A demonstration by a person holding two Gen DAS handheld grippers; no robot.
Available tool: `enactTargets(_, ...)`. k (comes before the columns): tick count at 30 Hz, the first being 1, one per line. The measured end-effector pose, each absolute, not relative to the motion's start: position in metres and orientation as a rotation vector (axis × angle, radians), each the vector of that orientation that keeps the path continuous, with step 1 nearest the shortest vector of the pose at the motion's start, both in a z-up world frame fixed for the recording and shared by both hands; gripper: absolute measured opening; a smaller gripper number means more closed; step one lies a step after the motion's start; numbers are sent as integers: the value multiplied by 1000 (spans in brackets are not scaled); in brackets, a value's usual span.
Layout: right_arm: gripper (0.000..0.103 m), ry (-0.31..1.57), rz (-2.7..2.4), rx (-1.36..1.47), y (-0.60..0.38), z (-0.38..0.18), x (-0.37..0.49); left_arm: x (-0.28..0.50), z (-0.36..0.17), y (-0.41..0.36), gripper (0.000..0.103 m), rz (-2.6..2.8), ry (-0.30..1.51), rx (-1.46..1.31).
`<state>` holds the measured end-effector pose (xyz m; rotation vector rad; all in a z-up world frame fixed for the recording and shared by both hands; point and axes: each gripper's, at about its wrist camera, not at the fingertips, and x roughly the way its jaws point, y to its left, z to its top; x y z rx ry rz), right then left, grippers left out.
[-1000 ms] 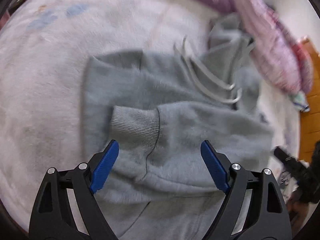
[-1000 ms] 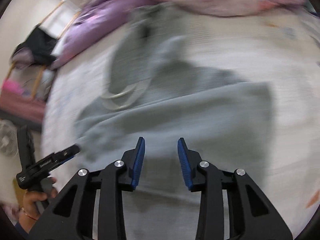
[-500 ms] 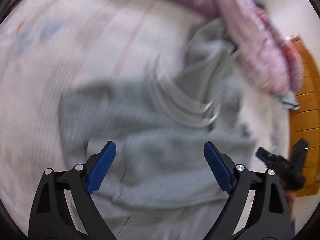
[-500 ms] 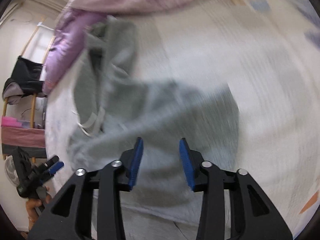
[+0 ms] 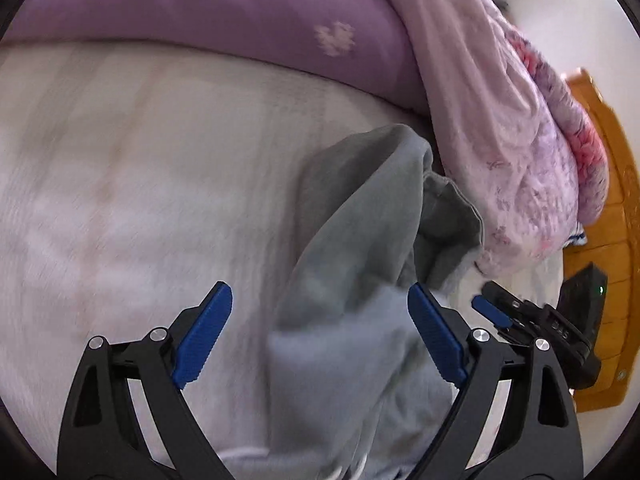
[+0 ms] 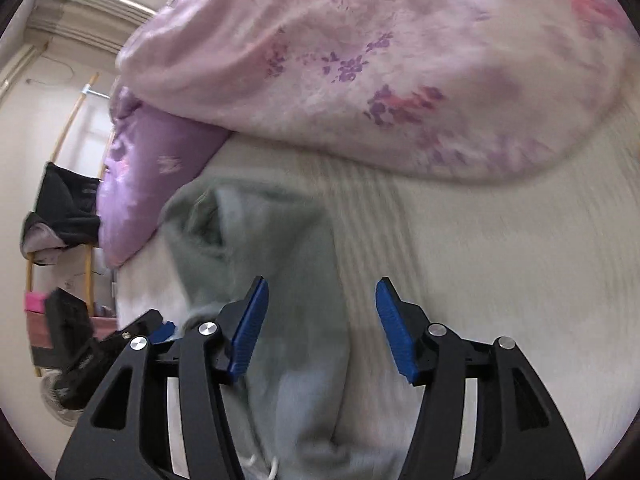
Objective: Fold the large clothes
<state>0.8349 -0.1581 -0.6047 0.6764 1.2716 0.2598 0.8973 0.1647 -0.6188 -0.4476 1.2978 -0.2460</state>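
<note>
A grey hoodie (image 5: 360, 248) lies on the white bed sheet (image 5: 140, 184), its hood end towards the pillows. My left gripper (image 5: 320, 340) is open and empty, low over the hood's left side; the cloth passes between and below its jaws. The hoodie also shows in the right wrist view (image 6: 288, 280). My right gripper (image 6: 320, 324) is open and empty over the hood's right edge. The right gripper also shows at the right of the left wrist view (image 5: 520, 312). The hoodie's body is out of view below both frames.
A purple pillow (image 5: 224, 20) and a pink floral quilt (image 6: 380, 64) lie just beyond the hood. A wooden headboard (image 5: 608, 208) stands at the right. A rack with dark clothes (image 6: 60, 208) stands beside the bed at the left.
Both grippers have moved forward along the hoodie from its body to the hood end near the pillows. The right gripper's jaws have opened wider.
</note>
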Motion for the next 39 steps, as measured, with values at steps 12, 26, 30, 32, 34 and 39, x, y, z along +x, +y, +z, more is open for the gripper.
enactTargets(12, 26, 1252, 370, 536, -130, -626, 867, 938, -652, 130, 38, -208, 1378, -296)
enactTargets(26, 4, 929, 583, 393, -135, -490, 764, 811, -518, 164, 12, -374, 989, -279)
enactTargets(30, 4, 930, 630, 347, -140, -465, 695, 743, -500, 162, 12, -407, 951, -284)
enactTargets(32, 4, 965, 651, 320, -134, -465, 660, 698, -501, 164, 12, -415, 967, -312)
enactTargets(34, 4, 1025, 654, 292, -131, -471, 618, 660, -513, 159, 13, -412, 1017, -344)
enactTargets(39, 9, 1224, 568, 270, -128, -522, 533, 573, -563, 151, 16, -331, 1203, -380)
